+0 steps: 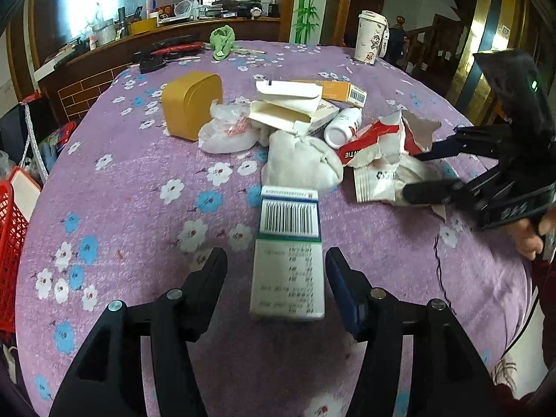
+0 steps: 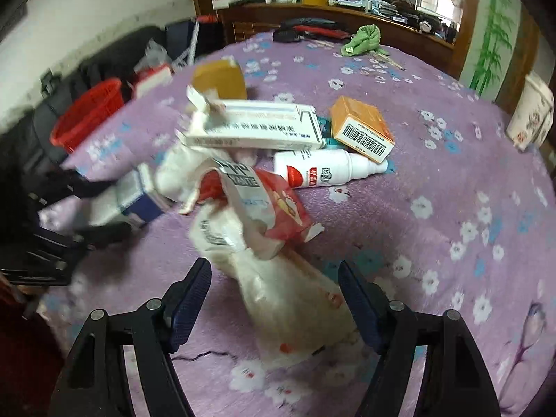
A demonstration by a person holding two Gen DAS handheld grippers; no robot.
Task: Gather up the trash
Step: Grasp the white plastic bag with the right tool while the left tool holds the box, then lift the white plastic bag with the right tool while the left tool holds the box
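White card, barcode uppermost, is what the flat medicine box (image 1: 288, 253) shows in the left wrist view; it lies on the purple flowered surface (image 1: 139, 208) between the spread left tongs (image 1: 276, 260), its long axis running 6 to 12 o'clock, in line with the fingers. The pads are seen to stand clear of both long sides, so nothing is pinched yet. The left tongs are judged nearer to this box than the right ones, and a straight closing across its narrow width appears to be what is called for.

The right tongs (image 2: 274, 274) are likewise spread, astride a crumpled pale plastic bag (image 2: 288, 305) whose length runs from about 5 to 11 o'clock; no contact with the pads can be made out. A torn red and white wrapper (image 2: 274, 205) lies just beyond it at 12 o'clock, with the main heap of trash further toward 12.

A red basket (image 2: 88, 116) is seen off the surface at 10 o'clock, partly cut off in the left view. The right view is blurred, print cannot be read, and the box's underside is hidden.
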